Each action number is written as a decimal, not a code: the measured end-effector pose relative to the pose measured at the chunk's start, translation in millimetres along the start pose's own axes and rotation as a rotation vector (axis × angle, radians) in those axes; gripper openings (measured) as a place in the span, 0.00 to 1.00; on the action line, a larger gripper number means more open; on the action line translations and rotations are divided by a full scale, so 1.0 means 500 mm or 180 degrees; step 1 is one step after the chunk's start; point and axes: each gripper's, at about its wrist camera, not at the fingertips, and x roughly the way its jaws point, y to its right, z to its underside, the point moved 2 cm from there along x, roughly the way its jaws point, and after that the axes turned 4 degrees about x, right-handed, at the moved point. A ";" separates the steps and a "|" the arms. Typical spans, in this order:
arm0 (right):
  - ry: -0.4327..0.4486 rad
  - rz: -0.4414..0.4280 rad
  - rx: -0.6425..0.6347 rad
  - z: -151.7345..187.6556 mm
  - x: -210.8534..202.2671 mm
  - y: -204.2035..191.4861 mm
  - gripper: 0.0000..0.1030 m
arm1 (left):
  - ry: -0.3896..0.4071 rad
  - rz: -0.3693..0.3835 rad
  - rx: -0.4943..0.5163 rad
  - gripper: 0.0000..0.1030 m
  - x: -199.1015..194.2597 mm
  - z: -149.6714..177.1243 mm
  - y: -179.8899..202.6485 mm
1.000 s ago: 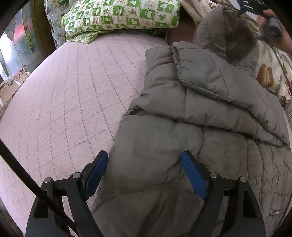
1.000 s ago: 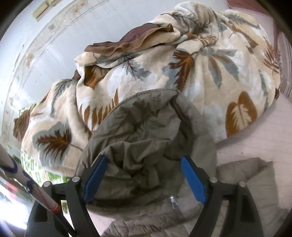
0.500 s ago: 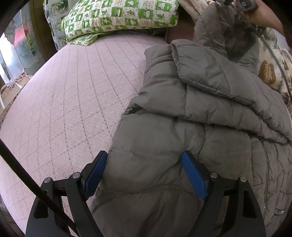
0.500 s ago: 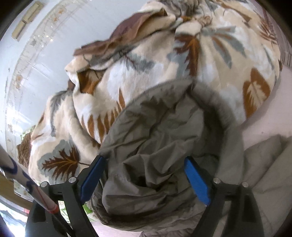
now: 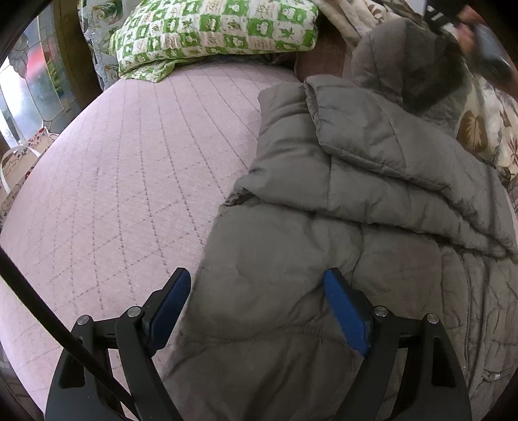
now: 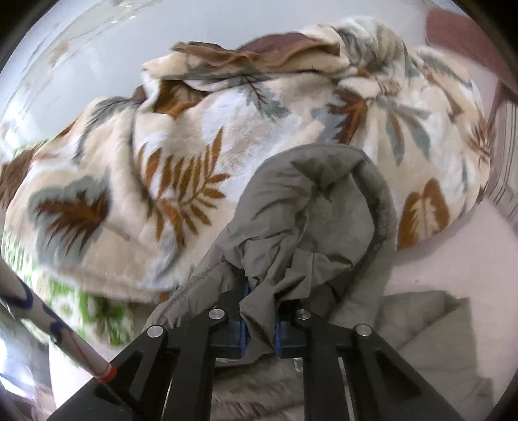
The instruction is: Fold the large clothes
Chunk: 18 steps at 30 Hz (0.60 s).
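A grey padded jacket point(image 5: 356, 200) lies on a pink quilted bed point(image 5: 129, 162), a sleeve folded across its body. My left gripper point(image 5: 255, 301) is open and hovers over the jacket's lower left part, its blue pads point(image 5: 343, 307) wide apart. My right gripper point(image 6: 260, 320) is shut on the jacket's hood point(image 6: 310, 220), with the grey fabric pinched between its blue pads. In the left wrist view the hood point(image 5: 411, 68) stands raised at the far end, with the right gripper and hand blurred behind it.
A leaf-patterned blanket point(image 6: 226, 145) is heaped behind the hood, against a pale wall. A green checked pillow point(image 5: 220, 29) lies at the bed's far end. A window and a bag sit past the bed's left edge point(image 5: 22, 155).
My right gripper has closed on the hood fabric; it was open around it before. The left gripper has stayed open over the jacket.
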 end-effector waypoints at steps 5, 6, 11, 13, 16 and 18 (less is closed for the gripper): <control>-0.0060 -0.0153 -0.0254 0.067 -0.095 0.029 0.10 | 0.0049 -0.0013 -0.0156 0.81 -0.018 -0.009 -0.034; -0.0091 -0.0198 -0.0337 0.091 -0.122 0.037 0.10 | 0.0052 -0.0023 -0.0208 0.81 -0.021 -0.011 -0.045; -0.0273 -0.0384 -0.0600 0.219 -0.232 0.097 0.09 | 0.0060 -0.0034 -0.0398 0.81 -0.029 -0.017 -0.088; -0.0339 -0.0408 -0.0634 0.274 -0.262 0.128 0.09 | 0.0063 -0.0015 -0.0458 0.81 -0.036 -0.016 -0.101; -0.0553 -0.0461 -0.0590 0.368 -0.288 0.187 0.09 | 0.0095 0.0007 -0.0483 0.81 -0.043 -0.015 -0.108; -0.0658 -0.0477 -0.0553 0.418 -0.292 0.213 0.09 | 0.0110 0.0009 -0.0470 0.81 -0.046 -0.015 -0.105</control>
